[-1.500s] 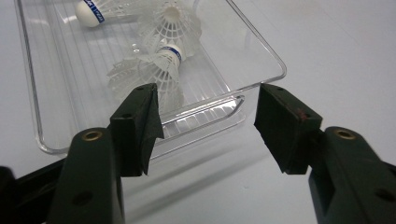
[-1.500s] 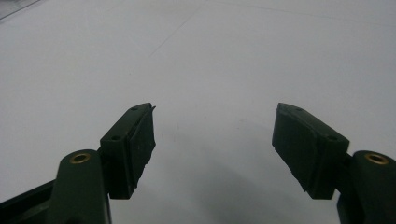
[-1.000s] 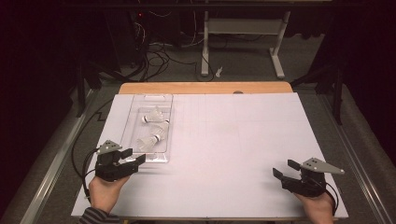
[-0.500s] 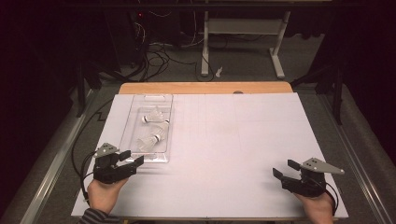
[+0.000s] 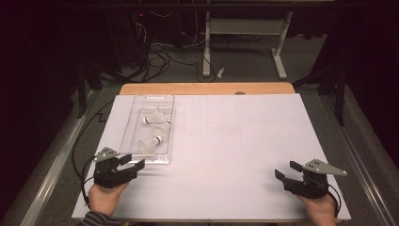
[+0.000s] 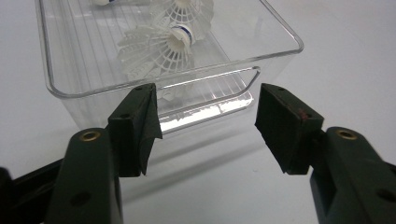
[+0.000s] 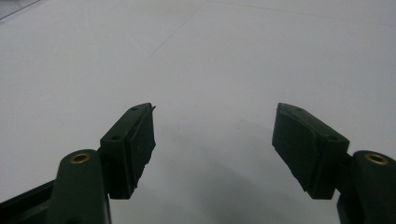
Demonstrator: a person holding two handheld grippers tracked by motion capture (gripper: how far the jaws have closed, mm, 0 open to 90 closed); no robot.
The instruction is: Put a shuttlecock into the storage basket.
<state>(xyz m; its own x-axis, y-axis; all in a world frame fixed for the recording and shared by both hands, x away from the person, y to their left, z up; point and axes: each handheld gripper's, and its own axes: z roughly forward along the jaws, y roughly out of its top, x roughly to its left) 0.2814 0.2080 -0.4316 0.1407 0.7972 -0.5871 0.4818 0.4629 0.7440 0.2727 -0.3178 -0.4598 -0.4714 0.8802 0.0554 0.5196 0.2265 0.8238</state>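
Left gripper (image 6: pixel 208 123) sat wide open and empty, right at the near end of the clear tray (image 6: pixel 280 44) by the table's left edge, shuttlecocks (image 6: pixel 156 49) inside. Looked like the approach; I'd reach over the rim next.

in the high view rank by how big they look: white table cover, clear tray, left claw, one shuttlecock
1. White table cover
2. Clear tray
3. Left claw
4. Shuttlecock, plainly the smallest
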